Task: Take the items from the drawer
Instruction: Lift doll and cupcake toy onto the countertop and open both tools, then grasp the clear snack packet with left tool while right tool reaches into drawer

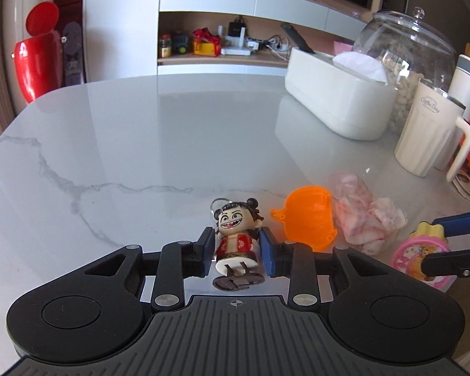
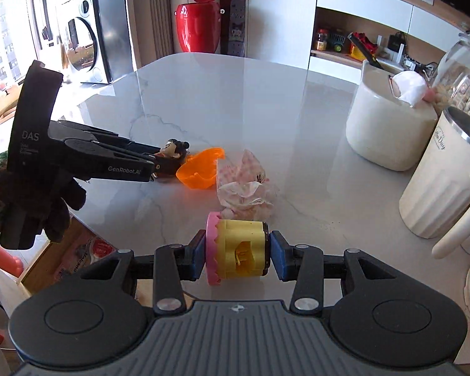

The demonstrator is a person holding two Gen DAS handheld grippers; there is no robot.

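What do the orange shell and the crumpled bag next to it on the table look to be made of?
The orange shell looks like thin, translucent hard plastic: light glows through it and its moulded rim holds shape. The crumpled bag seems to be soft clear plastic film with a pink print, judging by its shiny creases, though paper lining cannot be ruled out.

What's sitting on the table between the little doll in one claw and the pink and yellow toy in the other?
An orange plastic shell and a crumpled pink-white wrapper lie between the doll and the toy, clearest in the right wrist view.
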